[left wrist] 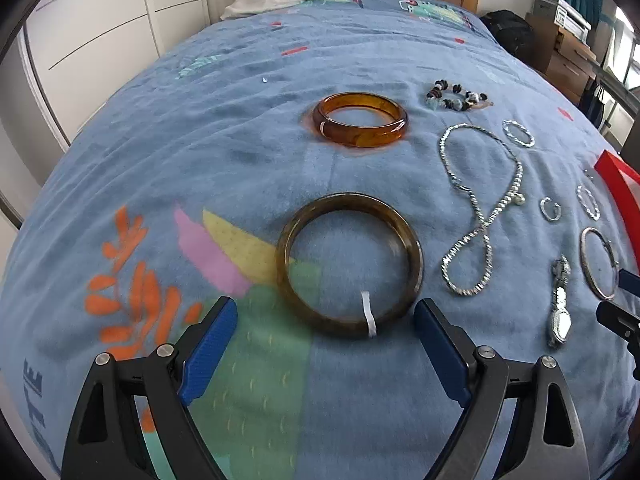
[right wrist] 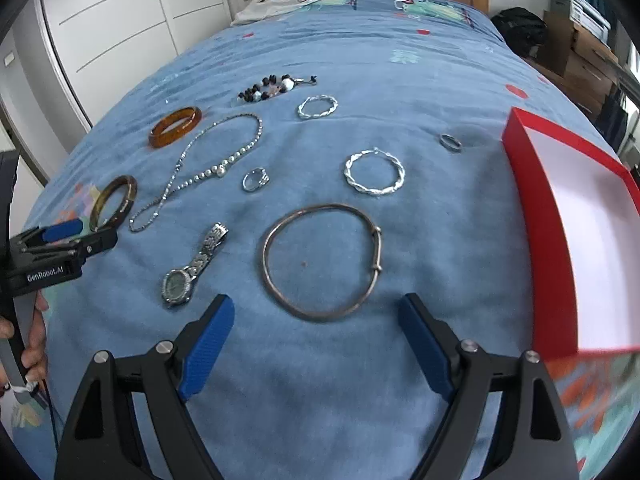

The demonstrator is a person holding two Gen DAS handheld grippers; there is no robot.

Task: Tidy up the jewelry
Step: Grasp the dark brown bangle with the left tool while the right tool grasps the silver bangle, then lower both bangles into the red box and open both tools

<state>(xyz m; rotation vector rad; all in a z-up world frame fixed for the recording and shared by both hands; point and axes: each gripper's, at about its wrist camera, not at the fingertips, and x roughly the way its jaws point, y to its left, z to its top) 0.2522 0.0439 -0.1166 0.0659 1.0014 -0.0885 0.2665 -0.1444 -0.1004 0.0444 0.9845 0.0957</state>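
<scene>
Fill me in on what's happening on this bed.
A person is sorting jewelry laid out on a blue blanket, holding a tool in each hand. The left tool is open, just short of the dark olive bangle. The right tool is open in front of the thin metal bangle. Neither holds anything. The red box to the right has only white lining showing, and every visible piece lies on the blanket.

Left claw (left wrist: pixel 325 318) spread wide, right claw (right wrist: pixel 316 314) spread wide, both empty.
</scene>
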